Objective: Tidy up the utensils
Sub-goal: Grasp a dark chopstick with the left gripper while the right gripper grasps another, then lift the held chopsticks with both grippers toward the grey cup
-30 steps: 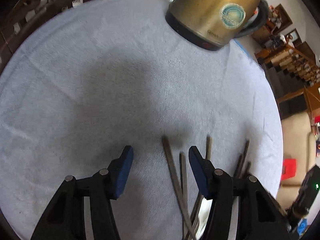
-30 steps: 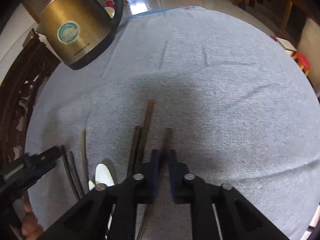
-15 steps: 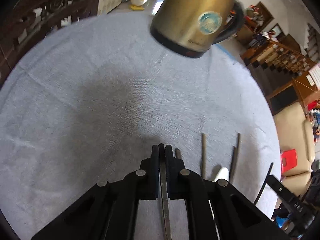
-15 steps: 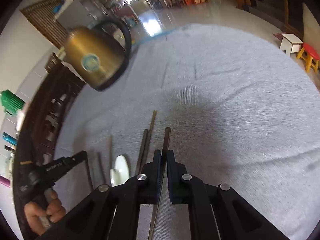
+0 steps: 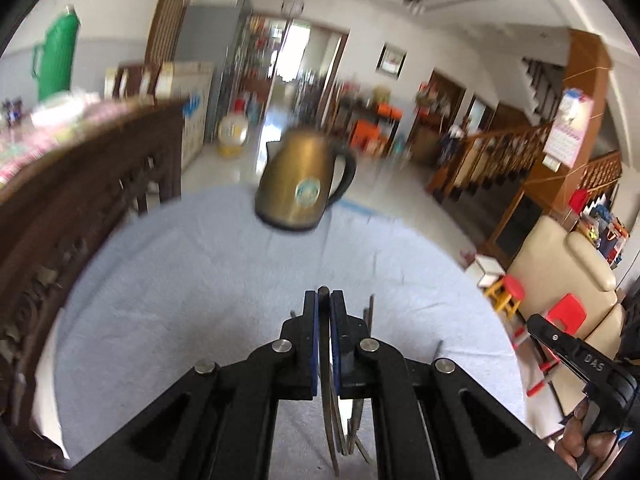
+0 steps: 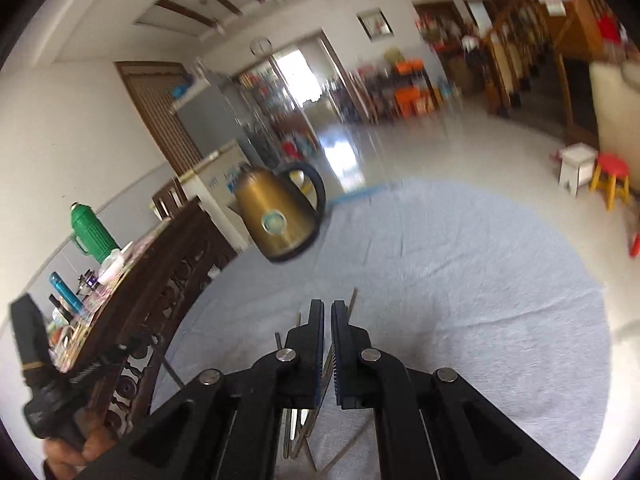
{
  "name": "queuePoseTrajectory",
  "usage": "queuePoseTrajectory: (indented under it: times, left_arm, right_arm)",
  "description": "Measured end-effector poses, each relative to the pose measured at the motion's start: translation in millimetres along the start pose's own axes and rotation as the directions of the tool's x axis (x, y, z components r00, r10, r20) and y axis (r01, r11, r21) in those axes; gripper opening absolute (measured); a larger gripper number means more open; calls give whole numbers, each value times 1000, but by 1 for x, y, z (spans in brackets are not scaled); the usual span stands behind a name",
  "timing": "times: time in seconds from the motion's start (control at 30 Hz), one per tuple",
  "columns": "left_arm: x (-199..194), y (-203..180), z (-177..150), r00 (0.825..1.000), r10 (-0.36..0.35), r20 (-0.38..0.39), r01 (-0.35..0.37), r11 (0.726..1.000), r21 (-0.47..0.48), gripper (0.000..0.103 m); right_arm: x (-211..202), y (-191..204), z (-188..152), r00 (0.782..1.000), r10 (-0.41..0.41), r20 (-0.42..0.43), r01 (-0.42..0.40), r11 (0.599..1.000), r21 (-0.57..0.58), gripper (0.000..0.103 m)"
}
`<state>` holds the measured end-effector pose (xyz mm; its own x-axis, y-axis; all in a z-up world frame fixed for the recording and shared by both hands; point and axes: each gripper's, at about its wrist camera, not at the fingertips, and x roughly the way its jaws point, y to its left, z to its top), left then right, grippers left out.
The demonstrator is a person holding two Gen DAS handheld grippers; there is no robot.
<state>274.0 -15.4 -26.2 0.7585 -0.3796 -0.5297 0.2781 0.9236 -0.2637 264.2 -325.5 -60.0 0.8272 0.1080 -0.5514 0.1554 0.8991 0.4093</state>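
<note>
My left gripper (image 5: 323,300) is shut on a dark flat utensil handle (image 5: 325,344) that runs between the pads, its tip poking out at the top, lifted above the grey tablecloth (image 5: 200,280). Other dark utensil handles (image 5: 371,312) lie on the cloth just right of it. My right gripper (image 6: 327,312) is shut on a thin dark utensil (image 6: 326,368), held off the cloth. More utensils (image 6: 296,428) lie under and left of it. The other hand's gripper (image 5: 580,360) shows at the right edge of the left wrist view.
A brass electric kettle (image 5: 300,184) with a black handle stands at the table's far side; it also shows in the right wrist view (image 6: 276,216). A carved dark wooden chair back (image 6: 160,288) stands at the left. Stools (image 6: 608,180) stand on the floor beyond the table.
Both grippers have lifted and tilted up with their utensils, so the room now fills the upper views. The left gripper went from open to shut on a handle a second ago.
</note>
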Motion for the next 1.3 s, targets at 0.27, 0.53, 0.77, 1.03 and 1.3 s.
queuePoseTrajectory:
  times: [0.27,0.53,0.77,1.03,1.3]
  left_arm:
    - [-47,-8,-23,998,-9,70,8,1000,23,5]
    - [-35,-11,-19,998,-30,47,28,998,50,5]
    - [-37,-13,-21,998,-40,45,36,995,88,5]
    - [-42,-3,-24,998,1,59,-5,998,70,6]
    - [-63,-6,-35,993,-3,116,-5,998,67,5]
  right_arm:
    - [16,-42,-8,985,-41,-166,60,992,113,60]
    - [159,-82,-3,854,-213,-475,287,954,88,35]
    - [216,-80,-14,745,-390,-541,448,893,-27,20]
    - [181,-67,-24,834,-342,-433,362,931,-37,6]
    - [40,-32,-11,978,-176,-113,170,984,-60,6]
